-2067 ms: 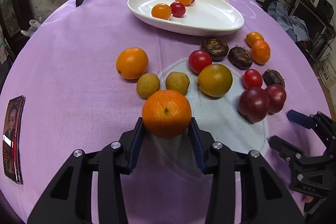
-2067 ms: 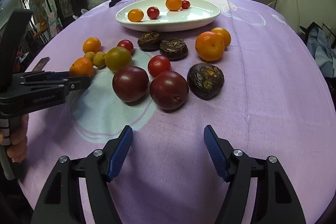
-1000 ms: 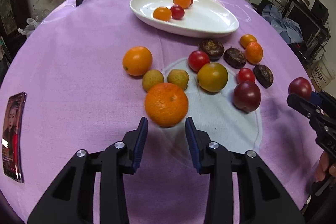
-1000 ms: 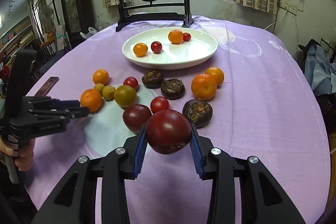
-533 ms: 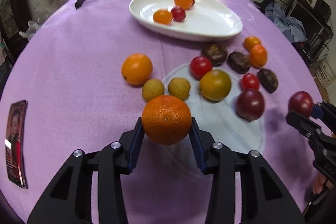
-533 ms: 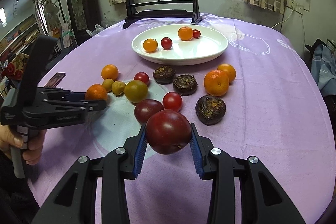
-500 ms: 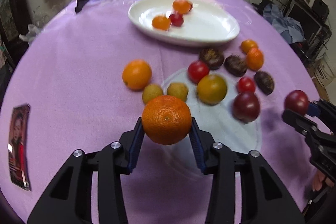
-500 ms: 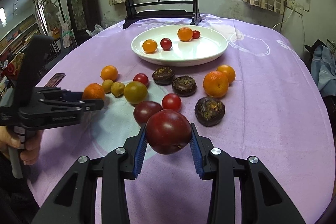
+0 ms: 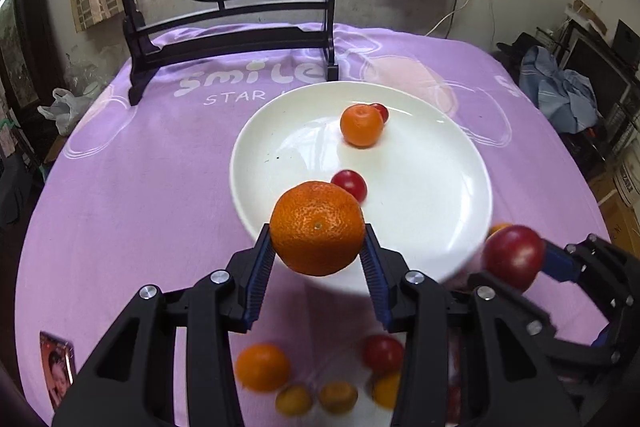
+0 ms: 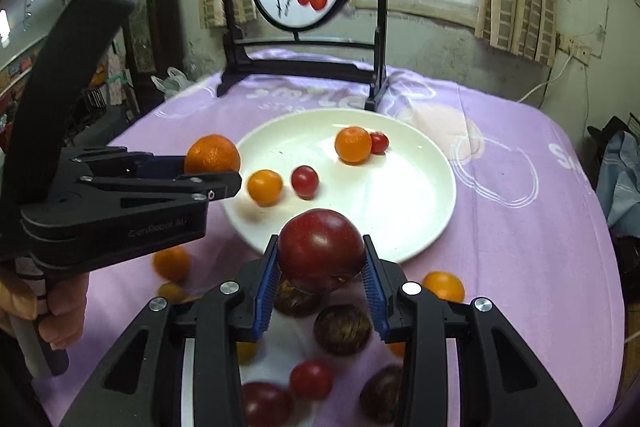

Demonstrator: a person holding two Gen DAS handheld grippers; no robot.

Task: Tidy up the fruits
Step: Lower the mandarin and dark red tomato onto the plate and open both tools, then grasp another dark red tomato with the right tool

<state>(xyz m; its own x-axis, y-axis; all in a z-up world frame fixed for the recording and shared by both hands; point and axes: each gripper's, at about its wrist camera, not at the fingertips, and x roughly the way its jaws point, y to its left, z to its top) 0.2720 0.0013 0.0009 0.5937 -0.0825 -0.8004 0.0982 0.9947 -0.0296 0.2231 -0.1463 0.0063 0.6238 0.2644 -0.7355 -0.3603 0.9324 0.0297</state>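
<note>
Fruit rides in both tools toward the white plate, presumably to join the pieces gathered there. Left gripper has its jaws clamped on a pebbly orange mandarin at the plate's near rim; right gripper pinches a glossy dark-red plum just short of it. Blurred fruits, seemingly more plums and mandarins, lie on the purple desk.
</note>
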